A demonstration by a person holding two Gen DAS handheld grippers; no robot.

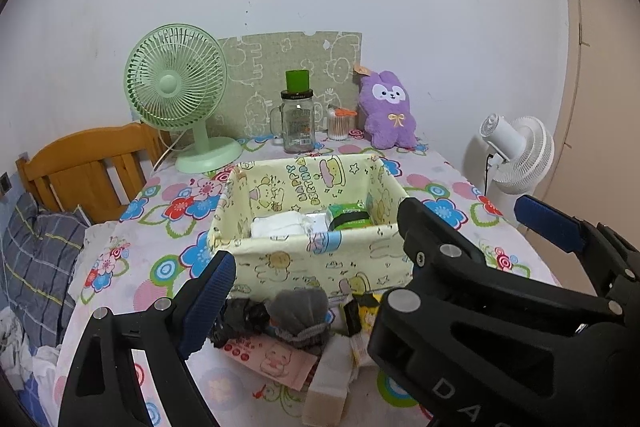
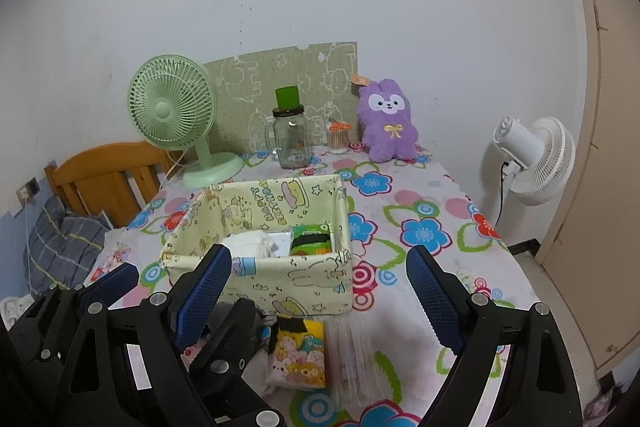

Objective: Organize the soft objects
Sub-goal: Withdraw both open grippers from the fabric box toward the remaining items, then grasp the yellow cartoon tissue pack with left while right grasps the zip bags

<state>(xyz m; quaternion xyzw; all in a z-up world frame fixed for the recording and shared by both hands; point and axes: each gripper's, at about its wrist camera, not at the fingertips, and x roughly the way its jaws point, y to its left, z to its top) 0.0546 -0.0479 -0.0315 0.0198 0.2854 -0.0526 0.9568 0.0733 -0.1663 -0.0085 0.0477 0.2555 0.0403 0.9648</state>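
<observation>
Fabric storage box [image 1: 320,259], pale yellow with cartoon print, mid-table, holding white folded cloth [image 1: 280,225] and a green packet [image 1: 348,217]. Before its near wall: grey sock bundle [image 1: 298,311], pink tissue pack [image 1: 272,359], cartoon-print pack [image 2: 298,359]. Left gripper [image 1: 316,263] and right gripper [image 2: 320,291] hover above these, jaws wide open, empty. Table [image 2: 424,195] under flowered cloth; at back, green fan [image 1: 176,87], glass jar [image 1: 298,123], purple plush [image 1: 388,111]. White wall; wooden headboard [image 1: 88,171] left, white fan [image 2: 532,159] right.
</observation>
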